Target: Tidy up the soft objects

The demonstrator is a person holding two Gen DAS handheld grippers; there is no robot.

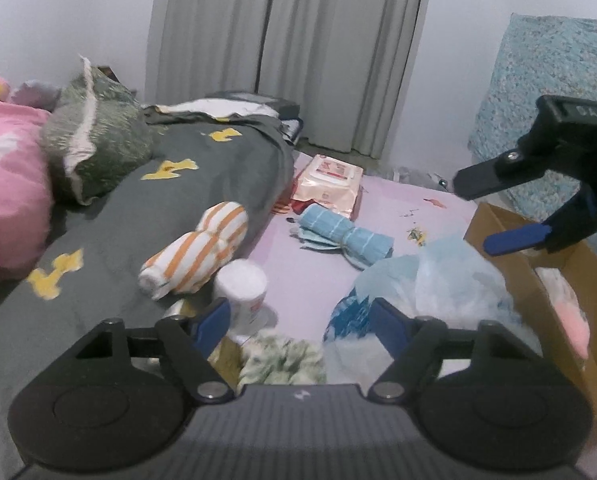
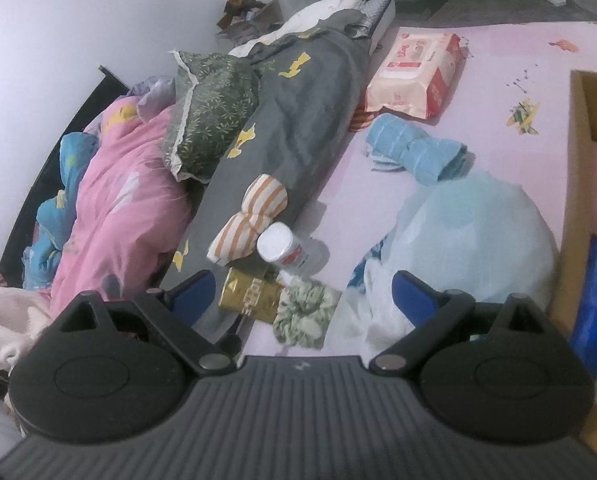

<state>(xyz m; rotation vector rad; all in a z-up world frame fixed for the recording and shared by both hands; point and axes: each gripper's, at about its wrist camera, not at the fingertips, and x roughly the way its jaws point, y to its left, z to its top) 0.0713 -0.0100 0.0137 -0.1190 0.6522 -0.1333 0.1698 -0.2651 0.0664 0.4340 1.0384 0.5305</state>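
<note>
Left wrist view: both tongs, left gripper [image 1: 300, 316] and right gripper [image 1: 474, 216], spread and empty; green scrunchie [image 1: 282, 358] lies just left of cardboard box [image 1: 570, 280], likely next grab.

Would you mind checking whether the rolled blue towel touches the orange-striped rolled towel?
Apart. The right wrist view shows bare pink sheet between the rolled blue towel and the orange-striped rolled towel.

Bed [image 2: 498, 64], pink sheet | on it before me: grey quilt [image 2: 298, 128], wipes pack [image 2: 414, 76], blue towel [image 2: 414, 148], pale bag [image 2: 470, 240], scrunchie [image 2: 306, 312], gold can [image 2: 250, 294], white bottle [image 2: 286, 250] | box [image 2: 578, 200] at right edge
</note>
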